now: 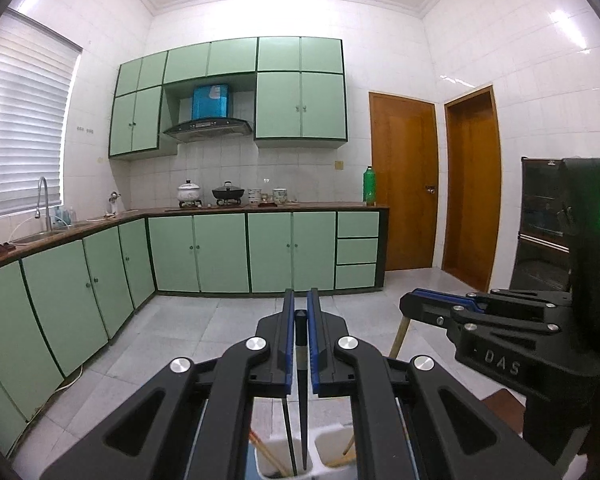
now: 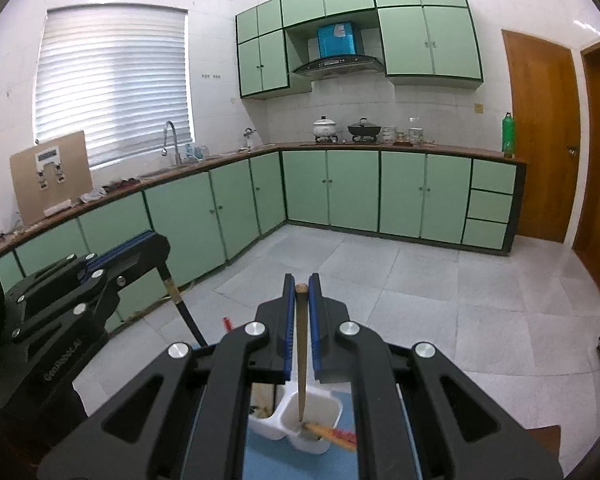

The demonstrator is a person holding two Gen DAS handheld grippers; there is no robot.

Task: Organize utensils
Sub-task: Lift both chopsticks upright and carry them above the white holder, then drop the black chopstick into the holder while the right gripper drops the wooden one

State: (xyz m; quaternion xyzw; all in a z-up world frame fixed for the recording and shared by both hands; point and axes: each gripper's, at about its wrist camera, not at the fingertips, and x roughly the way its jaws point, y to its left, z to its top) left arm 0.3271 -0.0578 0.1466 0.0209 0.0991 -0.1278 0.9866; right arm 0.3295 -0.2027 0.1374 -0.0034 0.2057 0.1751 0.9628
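My left gripper (image 1: 301, 304) is shut on a black chopstick (image 1: 301, 380) that hangs down into a white utensil holder (image 1: 332, 446). The holder has separate compartments with wooden chopsticks (image 1: 266, 456) inside. My right gripper (image 2: 301, 288) is shut on a brown wooden chopstick (image 2: 301, 360), whose tip reaches into the right compartment of the white holder (image 2: 316, 412). An orange-tipped utensil (image 2: 334, 434) lies in that compartment. Each gripper shows in the other's view: the right gripper (image 1: 416, 300) with its wooden stick, the left gripper (image 2: 156, 242) with its black stick.
The holder stands on a blue mat (image 2: 268, 460) on a wooden table (image 1: 504, 400). Behind is a kitchen with green cabinets (image 1: 244, 252), a sink (image 1: 44, 232), pots on the counter (image 2: 364, 130), a tiled floor (image 2: 420, 288) and wooden doors (image 1: 408, 184).
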